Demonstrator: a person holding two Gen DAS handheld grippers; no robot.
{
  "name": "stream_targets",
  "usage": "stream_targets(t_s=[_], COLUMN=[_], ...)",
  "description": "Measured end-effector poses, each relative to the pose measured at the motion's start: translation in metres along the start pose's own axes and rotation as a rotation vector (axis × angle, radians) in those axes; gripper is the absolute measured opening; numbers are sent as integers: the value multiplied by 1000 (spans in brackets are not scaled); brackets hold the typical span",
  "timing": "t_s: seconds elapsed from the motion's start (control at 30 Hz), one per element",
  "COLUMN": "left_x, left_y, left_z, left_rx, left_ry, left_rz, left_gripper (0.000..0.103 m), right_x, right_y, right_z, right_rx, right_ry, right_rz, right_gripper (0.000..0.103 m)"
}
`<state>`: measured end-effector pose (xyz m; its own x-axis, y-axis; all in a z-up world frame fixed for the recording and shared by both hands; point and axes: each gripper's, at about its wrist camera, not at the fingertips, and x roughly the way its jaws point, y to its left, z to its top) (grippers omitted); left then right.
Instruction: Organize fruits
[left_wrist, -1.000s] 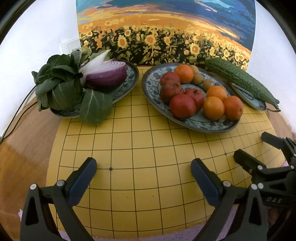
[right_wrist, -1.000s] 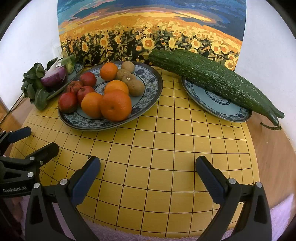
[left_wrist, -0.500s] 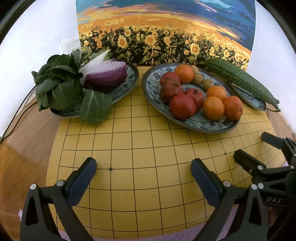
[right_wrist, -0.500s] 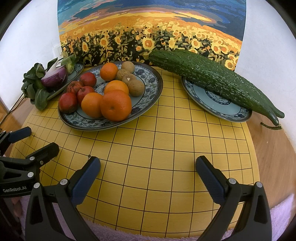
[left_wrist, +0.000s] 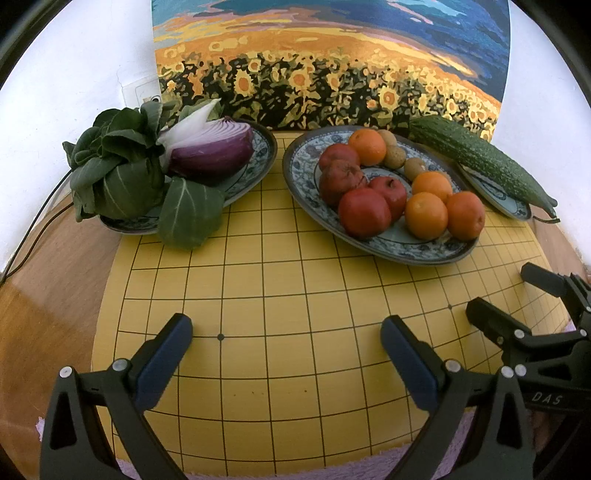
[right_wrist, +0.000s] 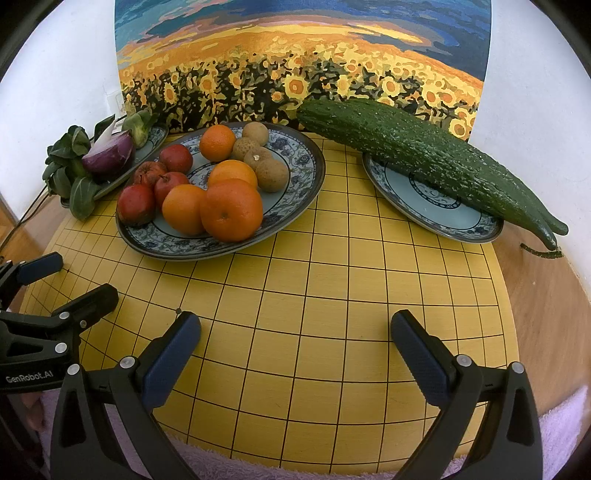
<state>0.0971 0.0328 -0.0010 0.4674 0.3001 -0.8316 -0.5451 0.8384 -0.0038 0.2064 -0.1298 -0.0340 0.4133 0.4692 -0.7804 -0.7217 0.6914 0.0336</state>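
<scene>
A blue-patterned oval plate (left_wrist: 303, 184) (right_wrist: 295, 206) in the middle of the yellow grid board holds several red apples (left_wrist: 364, 212) (right_wrist: 136, 204), several oranges (left_wrist: 426, 215) (right_wrist: 231, 209) and several small brown fruits (left_wrist: 393, 156) (right_wrist: 271, 174). My left gripper (left_wrist: 286, 356) is open and empty, low over the board's near part, well short of the plate. My right gripper (right_wrist: 295, 352) is open and empty, also near the front edge. Each gripper shows in the other's view, the right (left_wrist: 524, 306) and the left (right_wrist: 70, 280).
A left plate (left_wrist: 264, 155) holds a leafy green (left_wrist: 118, 170) and half a red onion (left_wrist: 214, 151). A right plate (right_wrist: 436, 206) carries a long bumpy green cucumber (right_wrist: 424, 158). A sunflower painting (right_wrist: 295, 62) stands against the white wall behind. A purple towel (right_wrist: 561, 417) lies under the board's front edge.
</scene>
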Motion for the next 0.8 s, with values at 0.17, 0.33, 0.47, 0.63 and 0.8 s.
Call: stream_targets(t_s=[0.17, 0.33, 0.47, 0.63, 0.8], left_x=[0, 0, 0, 1, 1], left_y=[0, 0, 1, 0, 0], left_z=[0, 0, 0, 1, 0], left_rx=[0, 0, 0, 0, 0], left_ry=[0, 0, 0, 0, 0], left_rz=[0, 0, 1, 1, 0], left_gripper=[103, 103, 103, 103, 103], right_x=[0, 0, -1, 1, 1], right_y=[0, -1, -1, 0, 0], right_z=[0, 0, -1, 0, 1], right_rx=[1, 0, -1, 0, -4], right_ry=[0, 0, 0, -1, 0], right_rz=[1, 1, -1, -1, -6], right_gripper=[103, 103, 103, 103, 103])
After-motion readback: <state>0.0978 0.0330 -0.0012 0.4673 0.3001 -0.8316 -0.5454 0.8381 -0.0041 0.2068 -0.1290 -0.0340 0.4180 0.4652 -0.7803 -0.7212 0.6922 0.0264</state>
